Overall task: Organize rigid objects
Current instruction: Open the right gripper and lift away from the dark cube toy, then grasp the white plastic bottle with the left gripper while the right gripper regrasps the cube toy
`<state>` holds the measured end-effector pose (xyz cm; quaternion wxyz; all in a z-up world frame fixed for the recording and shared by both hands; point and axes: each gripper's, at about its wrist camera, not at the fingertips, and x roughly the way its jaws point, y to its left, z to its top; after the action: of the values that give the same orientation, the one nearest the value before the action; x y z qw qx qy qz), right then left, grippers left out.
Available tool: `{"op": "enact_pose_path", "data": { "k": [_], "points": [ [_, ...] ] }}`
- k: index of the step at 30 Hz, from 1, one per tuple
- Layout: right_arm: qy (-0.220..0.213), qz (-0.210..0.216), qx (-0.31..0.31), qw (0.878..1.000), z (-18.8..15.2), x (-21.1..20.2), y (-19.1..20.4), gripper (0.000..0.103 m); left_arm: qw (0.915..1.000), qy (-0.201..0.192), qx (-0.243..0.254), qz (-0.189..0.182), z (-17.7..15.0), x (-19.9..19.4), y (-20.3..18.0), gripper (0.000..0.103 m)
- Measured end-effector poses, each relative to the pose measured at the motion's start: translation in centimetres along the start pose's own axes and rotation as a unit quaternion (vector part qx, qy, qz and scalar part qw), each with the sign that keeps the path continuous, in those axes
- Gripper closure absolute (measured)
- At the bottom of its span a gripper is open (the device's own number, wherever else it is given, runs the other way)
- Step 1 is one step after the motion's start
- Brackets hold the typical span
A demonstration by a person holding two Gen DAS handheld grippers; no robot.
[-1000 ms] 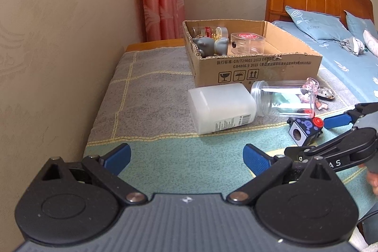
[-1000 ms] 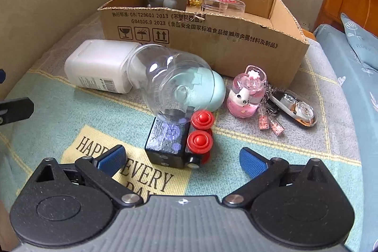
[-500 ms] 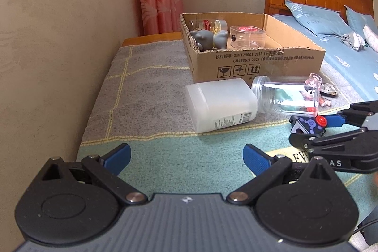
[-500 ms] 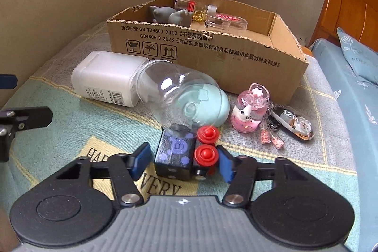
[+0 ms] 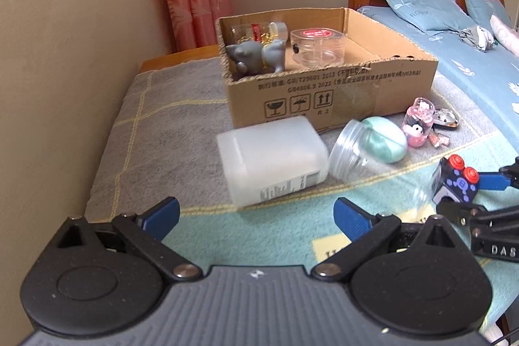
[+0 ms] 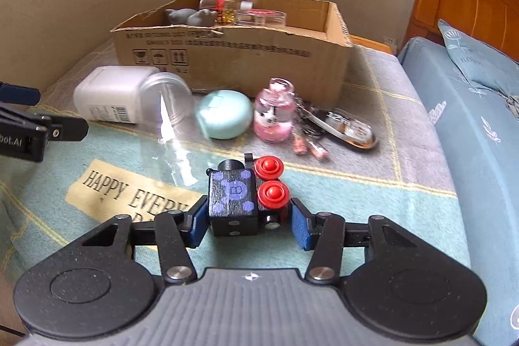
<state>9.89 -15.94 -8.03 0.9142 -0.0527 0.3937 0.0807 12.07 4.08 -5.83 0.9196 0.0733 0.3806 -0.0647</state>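
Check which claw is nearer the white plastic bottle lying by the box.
Left. The left claw hovers open just before the white plastic bottle; the right claw, around the black toy block, sits off to its side.

We see left gripper (image 5: 256,213) wide open over blanket (image 5: 155,132); white jar (image 5: 272,159) lying before cardboard box (image 5: 327,96); right gripper (image 5: 467,188) clasping toy train (image 5: 455,180), jaws opening.

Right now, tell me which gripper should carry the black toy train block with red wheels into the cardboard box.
Right. The right gripper already has the black toy train block between its pads, though its jaws are opening slightly. The left gripper is open and empty, nearer the white plastic bottle than the cardboard box.
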Motion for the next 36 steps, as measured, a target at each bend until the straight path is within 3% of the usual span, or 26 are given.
{"op": "enact_pose_path", "data": {
  "k": [4,13,23,31,36],
  "points": [
    [-0.001,-0.007,0.01,1.0,-0.3,0.3,-0.6,0.02,0.9999,-0.007,0.014,-0.001,1.3,0.9,-1.1,0.002],
    [-0.006,-0.003,0.012,1.0,-0.6,0.6,-1.0,0.007,0.9997,-0.022,0.004,0.006,4.1,2.8,-1.6,0.001],
    [-0.006,0.007,0.002,1.0,-0.6,0.8,-1.0,0.002,0.999,0.009,-0.017,0.04,5.0,5.1,-0.8,0.001],
    [-0.004,0.011,-0.002,1.0,-0.6,0.8,-1.0,0.002,0.9987,0.039,-0.005,0.031,3.7,5.7,-0.7,0.001],
    [-0.006,0.014,-0.005,1.0,-0.7,0.7,-1.1,0.002,0.9985,0.03,-0.001,0.047,3.0,5.2,-0.1,0.001]
  ]
}}
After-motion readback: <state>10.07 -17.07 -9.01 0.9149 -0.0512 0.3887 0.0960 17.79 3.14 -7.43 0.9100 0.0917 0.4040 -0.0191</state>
